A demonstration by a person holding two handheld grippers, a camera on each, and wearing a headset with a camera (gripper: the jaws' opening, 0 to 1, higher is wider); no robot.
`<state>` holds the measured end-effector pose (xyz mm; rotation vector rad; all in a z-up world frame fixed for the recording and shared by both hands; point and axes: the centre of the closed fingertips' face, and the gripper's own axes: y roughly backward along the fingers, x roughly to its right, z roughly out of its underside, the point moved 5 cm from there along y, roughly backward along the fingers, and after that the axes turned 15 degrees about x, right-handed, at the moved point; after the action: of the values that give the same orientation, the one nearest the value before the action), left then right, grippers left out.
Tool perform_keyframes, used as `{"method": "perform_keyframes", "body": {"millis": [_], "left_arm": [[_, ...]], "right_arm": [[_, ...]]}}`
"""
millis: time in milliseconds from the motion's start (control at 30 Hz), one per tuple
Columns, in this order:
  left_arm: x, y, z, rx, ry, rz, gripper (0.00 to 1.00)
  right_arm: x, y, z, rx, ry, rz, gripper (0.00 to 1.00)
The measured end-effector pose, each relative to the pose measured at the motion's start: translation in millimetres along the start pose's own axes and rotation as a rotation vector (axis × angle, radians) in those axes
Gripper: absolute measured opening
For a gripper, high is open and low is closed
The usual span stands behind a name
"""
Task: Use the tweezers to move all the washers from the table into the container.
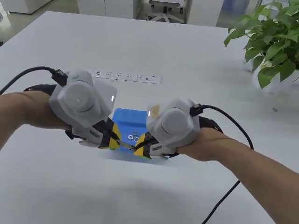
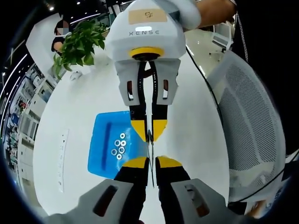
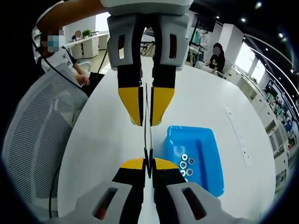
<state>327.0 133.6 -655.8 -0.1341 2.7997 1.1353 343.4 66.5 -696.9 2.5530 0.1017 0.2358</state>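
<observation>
Several washers (image 2: 120, 146) sit in your container (image 2: 100, 140) | task looks near done | left gripper (image 2: 152, 162) and right gripper (image 3: 148, 164) both pinch tweezers (image 3: 147, 140).

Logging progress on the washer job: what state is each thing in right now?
Left gripper: shut on the tweezers.
Right gripper: shut on the same tweezers.
Tweezers: held at both ends between the grippers.
Washers: lying inside the blue container.
Blue container: open-topped, resting on the white table.
</observation>
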Motion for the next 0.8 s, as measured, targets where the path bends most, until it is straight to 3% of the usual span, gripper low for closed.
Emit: {"method": "perform_keyframes", "body": {"millis": [400, 800], "left_arm": [[1.0, -3.4, 4.1, 0.0, 0.024, 0.001, 0.08], [10.1, -16.2, 20.7, -0.022, 0.033, 0.023, 0.08]], "right_arm": [[-5.0, 2.7, 2.2, -0.011, 0.005, -0.002, 0.06], [-14.5, 4.8, 7.4, 0.012, -0.007, 0.0, 0.06]]}}
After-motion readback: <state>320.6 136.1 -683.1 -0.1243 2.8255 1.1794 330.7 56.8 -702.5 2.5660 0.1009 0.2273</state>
